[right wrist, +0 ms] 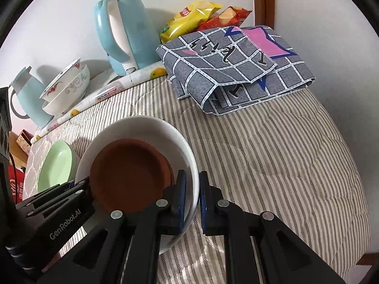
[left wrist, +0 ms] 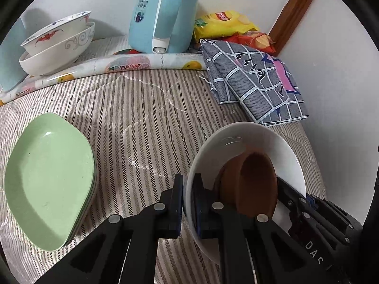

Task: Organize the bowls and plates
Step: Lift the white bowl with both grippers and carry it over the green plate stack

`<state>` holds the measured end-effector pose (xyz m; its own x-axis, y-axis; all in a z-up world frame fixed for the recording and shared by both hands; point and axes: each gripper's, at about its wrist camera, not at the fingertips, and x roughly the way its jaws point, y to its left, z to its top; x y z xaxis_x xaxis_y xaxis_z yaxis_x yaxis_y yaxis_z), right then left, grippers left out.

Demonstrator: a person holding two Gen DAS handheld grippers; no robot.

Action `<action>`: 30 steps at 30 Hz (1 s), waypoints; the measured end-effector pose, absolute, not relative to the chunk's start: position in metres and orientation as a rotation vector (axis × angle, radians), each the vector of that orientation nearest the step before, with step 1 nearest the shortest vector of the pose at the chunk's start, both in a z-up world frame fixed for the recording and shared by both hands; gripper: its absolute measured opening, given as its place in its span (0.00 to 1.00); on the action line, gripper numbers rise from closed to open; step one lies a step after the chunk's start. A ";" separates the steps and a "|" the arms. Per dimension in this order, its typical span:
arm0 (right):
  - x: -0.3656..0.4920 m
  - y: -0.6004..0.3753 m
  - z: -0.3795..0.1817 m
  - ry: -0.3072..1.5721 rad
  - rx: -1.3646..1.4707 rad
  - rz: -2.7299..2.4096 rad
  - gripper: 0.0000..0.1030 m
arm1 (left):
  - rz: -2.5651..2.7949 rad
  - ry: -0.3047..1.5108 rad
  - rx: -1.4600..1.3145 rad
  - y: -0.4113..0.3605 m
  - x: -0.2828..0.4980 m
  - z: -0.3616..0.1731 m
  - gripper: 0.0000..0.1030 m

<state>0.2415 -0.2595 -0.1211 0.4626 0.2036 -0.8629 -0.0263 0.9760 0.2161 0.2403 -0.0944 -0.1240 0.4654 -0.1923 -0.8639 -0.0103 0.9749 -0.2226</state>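
Note:
A white bowl (left wrist: 246,142) holds a brown dish (left wrist: 251,184) inside it. My left gripper (left wrist: 188,203) is shut on the white bowl's near rim. My right gripper (right wrist: 191,201) is shut on the opposite rim of the same white bowl (right wrist: 142,127), with the brown dish (right wrist: 128,175) in it. The bowl is tilted just above the striped cover. A stack of green plates (left wrist: 49,177) lies to the left; it also shows in the right wrist view (right wrist: 55,165). Two stacked patterned white bowls (left wrist: 59,42) stand at the back left.
A blue kettle (left wrist: 163,11) stands at the back against the wall, with snack bags (left wrist: 225,23) beside it. A folded grey checked cloth (left wrist: 253,80) lies at the back right. A second blue kettle (right wrist: 28,99) stands at the far left. The striped cover (right wrist: 272,153) spans the surface.

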 end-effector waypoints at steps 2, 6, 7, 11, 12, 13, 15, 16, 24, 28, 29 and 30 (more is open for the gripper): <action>0.240 -0.260 -0.117 1.080 0.184 0.142 0.10 | -0.114 1.080 -0.205 -0.095 0.238 -0.121 0.08; 0.236 -0.262 -0.107 1.061 0.188 0.139 0.10 | -0.120 1.063 -0.207 -0.096 0.235 -0.113 0.08; 0.235 -0.262 -0.105 1.058 0.188 0.139 0.10 | -0.120 1.060 -0.207 -0.095 0.234 -0.111 0.08; 0.232 -0.263 -0.097 1.046 0.194 0.143 0.10 | -0.121 1.044 -0.204 -0.094 0.230 -0.101 0.08; 0.231 -0.263 -0.094 1.040 0.193 0.142 0.10 | -0.122 1.041 -0.203 -0.094 0.229 -0.099 0.08; 0.230 -0.263 -0.093 1.038 0.194 0.142 0.10 | -0.122 1.038 -0.203 -0.094 0.228 -0.097 0.08; 0.228 -0.263 -0.089 1.030 0.195 0.144 0.10 | -0.121 1.032 -0.202 -0.093 0.226 -0.093 0.08; 0.227 -0.262 -0.088 1.028 0.195 0.144 0.10 | -0.121 1.028 -0.199 -0.093 0.225 -0.091 0.08; 0.218 -0.259 -0.077 1.007 0.208 0.143 0.10 | -0.122 1.007 -0.192 -0.088 0.217 -0.079 0.08; 0.215 -0.257 -0.073 1.000 0.211 0.140 0.10 | -0.126 0.998 -0.197 -0.085 0.213 -0.074 0.08; 0.213 -0.256 -0.072 0.996 0.212 0.140 0.10 | -0.126 0.996 -0.196 -0.084 0.212 -0.073 0.08; 0.212 -0.256 -0.071 0.994 0.213 0.141 0.10 | -0.125 0.992 -0.194 -0.084 0.211 -0.072 0.08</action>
